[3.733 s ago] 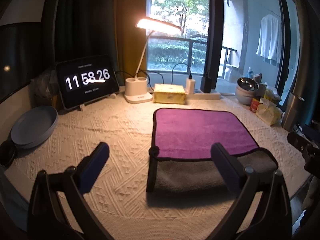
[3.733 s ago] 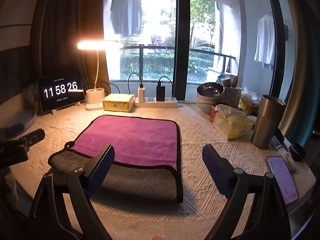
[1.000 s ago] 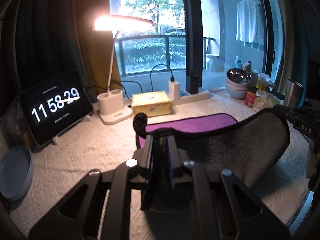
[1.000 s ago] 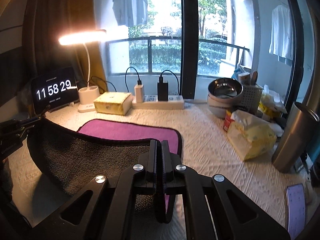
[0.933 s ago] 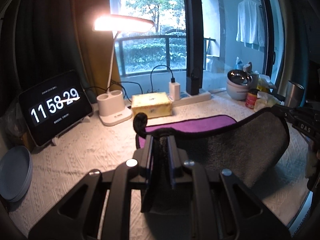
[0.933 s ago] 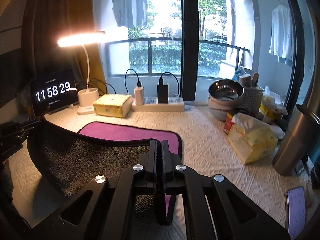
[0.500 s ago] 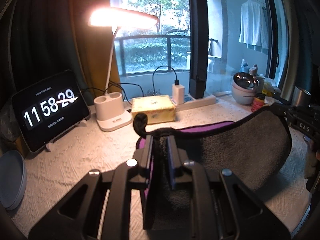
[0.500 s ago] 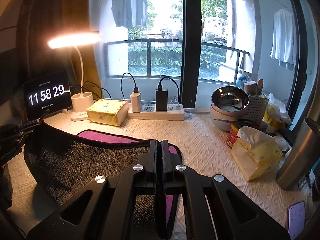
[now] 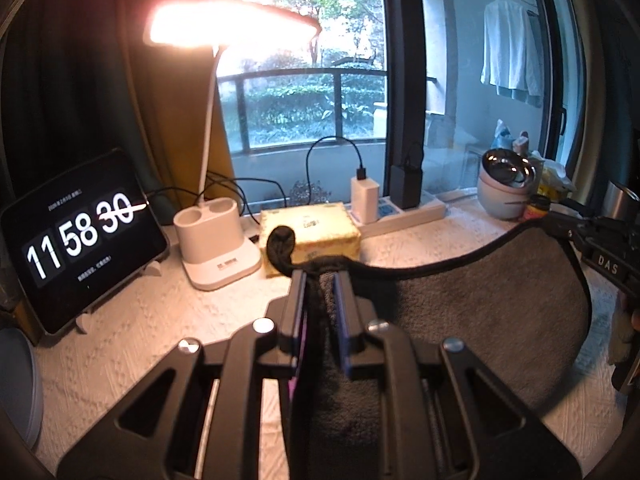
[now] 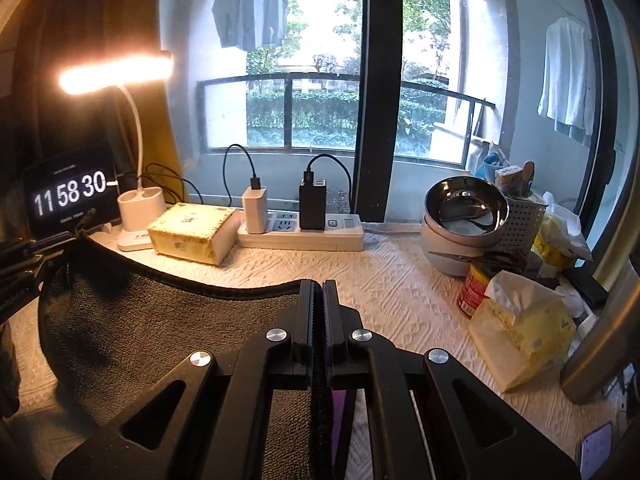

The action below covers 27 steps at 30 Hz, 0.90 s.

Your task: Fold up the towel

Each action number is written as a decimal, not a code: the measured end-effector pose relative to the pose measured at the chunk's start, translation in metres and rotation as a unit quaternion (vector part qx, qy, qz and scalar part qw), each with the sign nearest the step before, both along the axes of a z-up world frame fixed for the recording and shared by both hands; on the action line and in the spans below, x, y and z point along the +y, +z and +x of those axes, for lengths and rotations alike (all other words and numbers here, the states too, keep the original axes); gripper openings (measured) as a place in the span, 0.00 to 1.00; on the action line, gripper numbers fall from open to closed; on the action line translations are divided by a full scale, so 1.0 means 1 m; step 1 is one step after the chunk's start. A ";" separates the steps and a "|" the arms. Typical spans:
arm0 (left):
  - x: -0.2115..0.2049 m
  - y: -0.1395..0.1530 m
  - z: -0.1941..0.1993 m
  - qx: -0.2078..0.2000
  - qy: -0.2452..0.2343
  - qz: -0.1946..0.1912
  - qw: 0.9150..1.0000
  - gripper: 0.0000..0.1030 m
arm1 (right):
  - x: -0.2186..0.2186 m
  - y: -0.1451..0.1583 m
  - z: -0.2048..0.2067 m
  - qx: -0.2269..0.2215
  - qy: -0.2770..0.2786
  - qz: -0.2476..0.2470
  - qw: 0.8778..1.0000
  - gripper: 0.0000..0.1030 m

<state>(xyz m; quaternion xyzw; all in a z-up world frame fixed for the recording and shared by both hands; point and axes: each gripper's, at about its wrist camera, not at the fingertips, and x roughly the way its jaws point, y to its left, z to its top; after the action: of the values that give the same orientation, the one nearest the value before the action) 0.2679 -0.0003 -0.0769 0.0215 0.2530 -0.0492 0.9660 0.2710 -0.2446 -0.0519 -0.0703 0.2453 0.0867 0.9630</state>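
The towel (image 9: 472, 304) is grey on one side and purple on the other, with a black hem. It hangs lifted between both grippers, grey side towards the cameras. My left gripper (image 9: 320, 280) is shut on its left corner, whose black loop sticks up above the jaws. My right gripper (image 10: 318, 288) is shut on the right corner of the towel (image 10: 160, 328). A sliver of purple shows under the right jaws. The right gripper also shows at the right edge of the left wrist view (image 9: 600, 240).
On the white textured tablecloth (image 10: 400, 280) stand a clock tablet (image 9: 80, 240), a lit desk lamp (image 9: 216, 240), a yellow box (image 10: 192, 232), a power strip (image 10: 300, 236), stacked bowls (image 10: 464, 220), a tissue pack (image 10: 524, 336), a steel cup (image 10: 604, 332) and a phone (image 10: 596, 452).
Both grippers went from open over the half-folded flat towel to shut on its near corners. In the last second they carried the lifted edge forward towards the back of the table, hiding the purple side.
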 end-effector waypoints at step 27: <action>0.002 -0.053 0.082 0.096 0.031 0.012 0.995 0.15 | 0.009 -0.044 0.081 0.078 -0.018 -0.015 0.997 0.04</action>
<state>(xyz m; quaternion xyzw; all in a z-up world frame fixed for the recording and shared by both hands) 0.3504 0.0020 -0.1299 0.0203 0.3457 -0.0182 0.9380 0.3518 -0.2358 -0.0957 -0.0735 0.3221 0.0704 0.9412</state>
